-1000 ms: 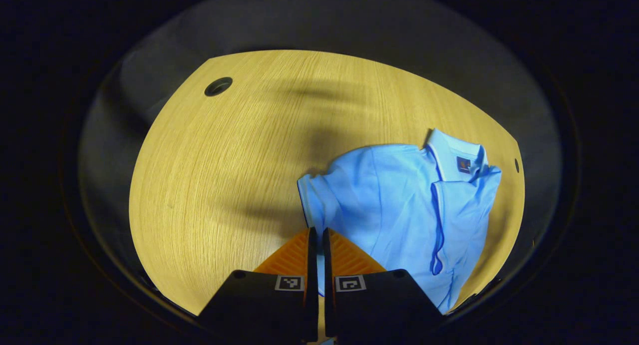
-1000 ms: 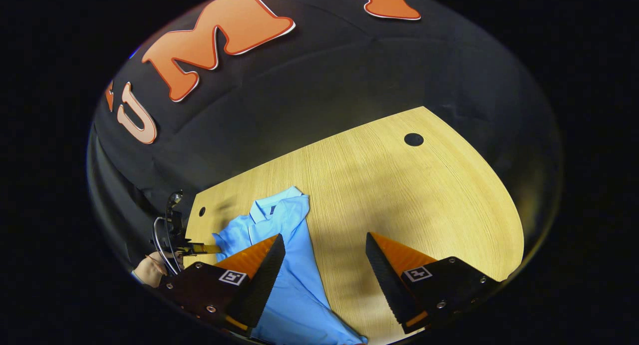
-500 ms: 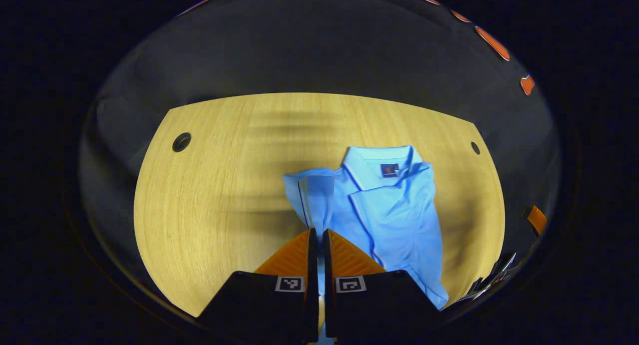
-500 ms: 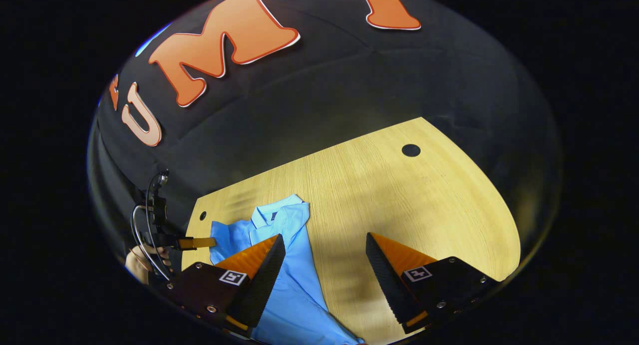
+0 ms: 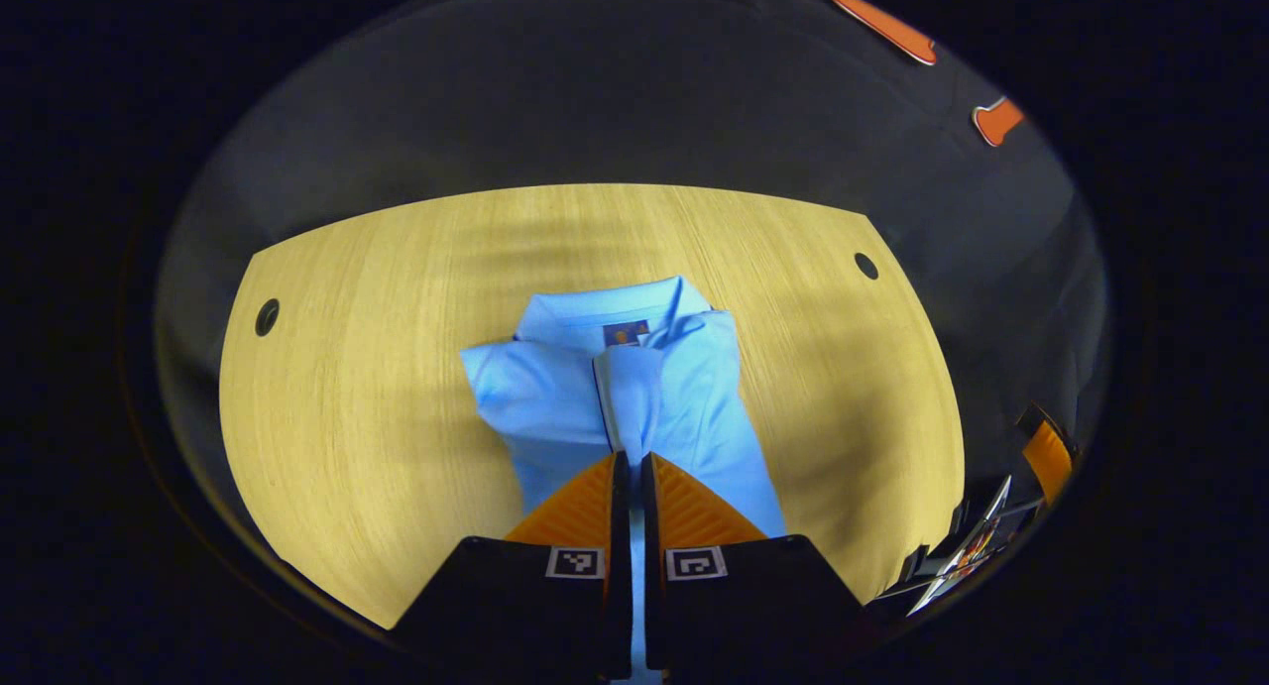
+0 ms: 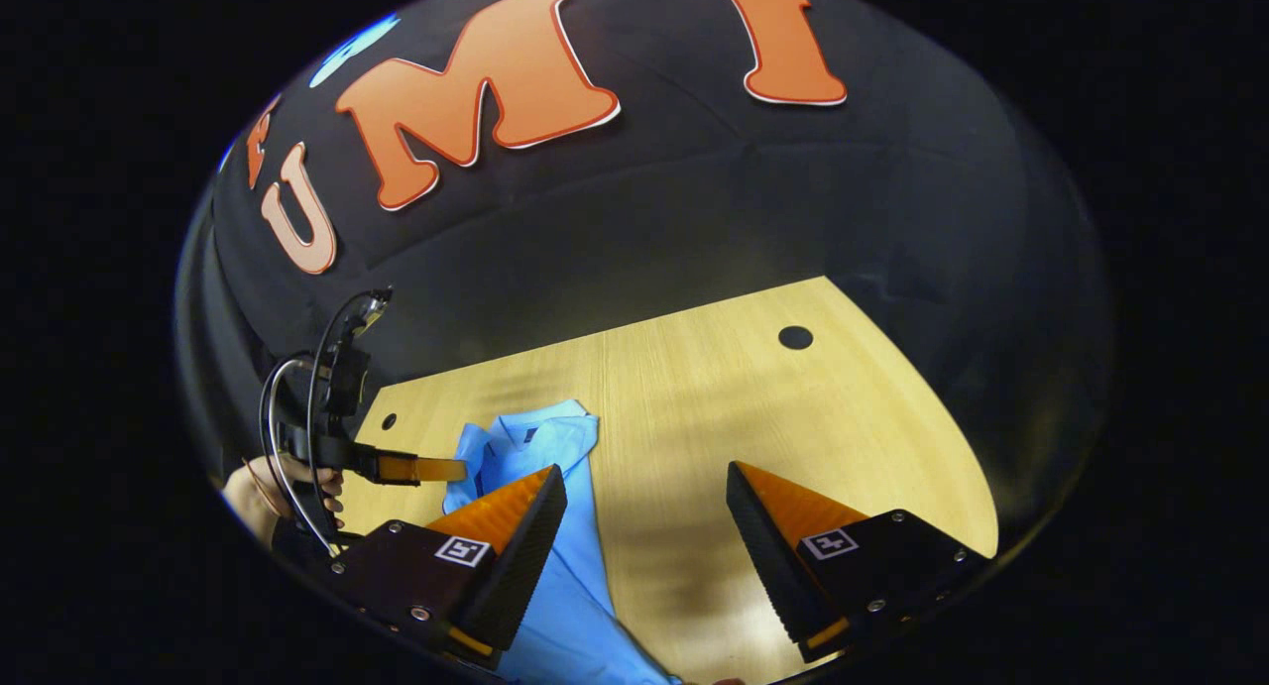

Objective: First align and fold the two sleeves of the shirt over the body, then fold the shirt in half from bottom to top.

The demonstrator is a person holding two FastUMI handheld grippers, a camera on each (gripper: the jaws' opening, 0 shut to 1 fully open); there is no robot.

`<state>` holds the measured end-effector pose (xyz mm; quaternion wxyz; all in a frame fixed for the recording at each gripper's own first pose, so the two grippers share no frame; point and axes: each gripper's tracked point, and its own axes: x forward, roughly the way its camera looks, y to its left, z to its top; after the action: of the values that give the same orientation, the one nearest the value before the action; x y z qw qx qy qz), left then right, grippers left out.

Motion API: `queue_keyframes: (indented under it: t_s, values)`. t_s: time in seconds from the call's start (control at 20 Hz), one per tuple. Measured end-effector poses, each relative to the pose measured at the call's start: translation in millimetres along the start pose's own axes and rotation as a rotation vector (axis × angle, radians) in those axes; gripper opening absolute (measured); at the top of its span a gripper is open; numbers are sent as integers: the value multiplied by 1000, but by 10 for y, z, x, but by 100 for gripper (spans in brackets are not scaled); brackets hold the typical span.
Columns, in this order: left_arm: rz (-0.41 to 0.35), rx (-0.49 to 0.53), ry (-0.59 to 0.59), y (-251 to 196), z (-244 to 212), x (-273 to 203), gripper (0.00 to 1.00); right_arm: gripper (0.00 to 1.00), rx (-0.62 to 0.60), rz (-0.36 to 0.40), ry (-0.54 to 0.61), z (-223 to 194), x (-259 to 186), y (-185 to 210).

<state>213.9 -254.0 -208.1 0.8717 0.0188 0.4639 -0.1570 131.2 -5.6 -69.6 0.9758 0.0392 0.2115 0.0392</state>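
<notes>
Since the left tongs [image 5: 629, 467] are pressed together on a strip of cloth, my read is that they've got the light blue polo shirt's sleeve [image 5: 633, 393] pinched and are laying it across the chest, which fits the first part of the task where both sleeves get folded over the body. The light blue polo shirt with the dark piping [image 5: 615, 398] lies on the pale wood-grain surface [image 5: 377, 368], collar [image 5: 615, 308] pointing away from the camera, roughly mid-surface. The sleeve strip runs from the fingertips straight up toward the collar, so holding it lifted like that probably keeps it lined up before it gets dropped. The right tongs [image 6: 644, 512] are spread wide with nothing between them, hovering over bare wood just beside the shirt's edge, likely just waiting their turn. What's neat is how the two views split the info: the left gripper view gives you the whole front of the shirt, the collar patch and the pinched sleeve, and catches a bit of the other tool at its lower right edge. The right gripper view instead shows the left tongs from the side, with the person's hand [image 6: 263, 487] holding them and the looped cable, reaching in over the shirt. There the shirt is a narrow slice partly behind the near finger.
</notes>
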Motion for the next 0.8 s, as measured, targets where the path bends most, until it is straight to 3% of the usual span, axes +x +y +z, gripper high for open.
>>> queue_keyframes:
  t_s: [0.5,0.6,0.8]
  values:
    - [-33,18,53,-414,-166,362,14,98,-37,-24,48,-315,-43,-111]
    - [-49,7,58,-448,-197,421,34,98,-26,-21,73,-385,-24,-87]
    - [-33,-5,49,-315,-266,356,97,99,-38,-5,104,-459,33,45]
